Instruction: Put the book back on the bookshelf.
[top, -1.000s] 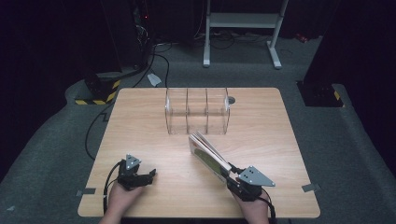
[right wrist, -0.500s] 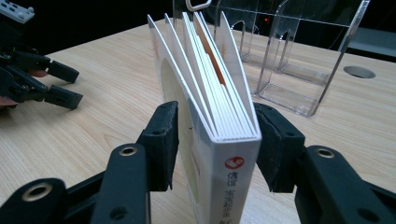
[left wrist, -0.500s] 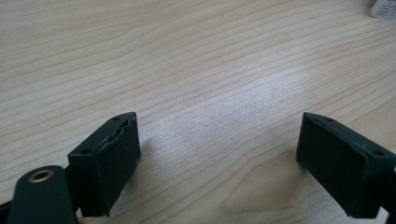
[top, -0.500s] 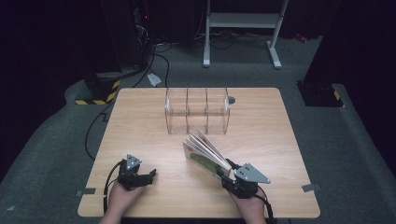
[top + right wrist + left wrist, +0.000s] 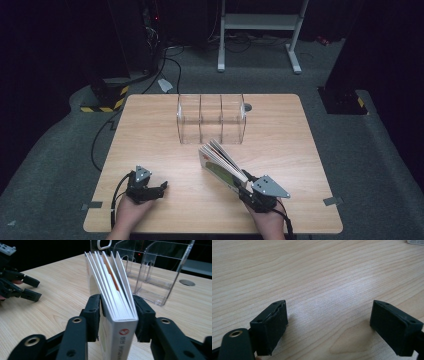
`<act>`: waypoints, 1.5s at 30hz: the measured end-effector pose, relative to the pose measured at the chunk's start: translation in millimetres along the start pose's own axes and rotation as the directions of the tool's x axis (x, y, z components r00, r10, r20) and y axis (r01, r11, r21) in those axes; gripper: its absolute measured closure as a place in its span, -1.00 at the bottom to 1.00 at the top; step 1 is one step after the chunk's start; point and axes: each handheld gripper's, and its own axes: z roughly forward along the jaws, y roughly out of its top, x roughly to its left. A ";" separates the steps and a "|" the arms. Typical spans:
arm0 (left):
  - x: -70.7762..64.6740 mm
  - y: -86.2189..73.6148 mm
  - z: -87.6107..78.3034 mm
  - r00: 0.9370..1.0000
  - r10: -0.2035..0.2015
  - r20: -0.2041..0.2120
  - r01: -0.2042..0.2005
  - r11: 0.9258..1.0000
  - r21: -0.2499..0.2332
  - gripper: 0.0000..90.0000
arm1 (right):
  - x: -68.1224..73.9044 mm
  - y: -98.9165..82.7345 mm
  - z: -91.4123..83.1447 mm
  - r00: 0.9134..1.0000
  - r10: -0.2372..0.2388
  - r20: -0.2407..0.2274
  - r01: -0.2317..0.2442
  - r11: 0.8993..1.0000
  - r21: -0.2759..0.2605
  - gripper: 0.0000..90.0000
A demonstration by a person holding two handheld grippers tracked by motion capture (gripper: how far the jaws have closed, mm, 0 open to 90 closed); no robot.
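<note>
One book (image 5: 220, 164) stands on its edge at the near right of the table (image 5: 150, 125), long axis running from the right gripper (image 5: 246, 186) toward the clear rack (image 5: 212, 120), pages fanned at the far end. Right jaws, just closing, clamp its spine end. Left gripper (image 5: 159, 188) rests well apart, jaws spread over bare wood.

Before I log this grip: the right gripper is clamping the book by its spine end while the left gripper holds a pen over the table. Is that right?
Not quite. The left gripper holds nothing: the left gripper view shows its jaws open over bare table. The right gripper does clamp the book by its spine end.
</note>
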 end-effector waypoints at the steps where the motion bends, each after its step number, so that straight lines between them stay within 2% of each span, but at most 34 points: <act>1: 0.0 0.0 0.0 1.000 0.000 0.000 0.000 1.000 0.000 -0.68 | 0.0 0.0 0.0 1.000 0.000 0.000 0.000 1.000 0.000 0.29; 5: 0.0 -0.1 0.1 1.000 0.001 -0.001 -0.001 1.000 -0.002 -0.67 | -2.7 -0.4 -4.1 1.000 0.012 0.003 -0.012 1.000 0.011 0.28; 8: 0.0 -0.1 0.0 1.000 0.001 -0.001 -0.001 1.000 -0.001 -0.67 | -1.6 0.0 -3.8 1.000 0.000 0.006 0.000 1.000 0.019 0.32; 12: -0.1 -0.1 -0.1 1.000 0.001 -0.001 -0.001 1.000 -0.001 -0.67 | -0.2 -0.3 -3.1 1.000 0.007 0.014 -0.007 1.000 0.022 0.49; 17: -0.4 -0.2 -0.2 1.000 -0.002 -0.001 0.002 1.000 -0.001 -0.67 | -0.9 -1.2 -3.3 1.000 0.009 0.004 -0.009 1.000 0.014 0.55; 22: -0.4 -0.2 -0.1 1.000 -0.002 -0.001 0.002 1.000 -0.002 -0.67 | 0.8 -1.5 -3.7 1.000 -0.010 -0.002 0.010 1.000 0.014 0.64; 35: -0.1 -0.1 -0.4 1.000 0.003 -0.001 -0.003 1.000 0.003 -0.67 | 0.3 0.5 -3.1 1.000 0.003 0.017 -0.003 1.000 0.031 0.67; 45: -0.1 -0.1 -0.4 1.000 0.002 -0.001 -0.002 1.000 0.002 -0.67 | 0.5 4.8 -7.3 0.999 0.005 0.053 -0.006 1.000 0.010 0.68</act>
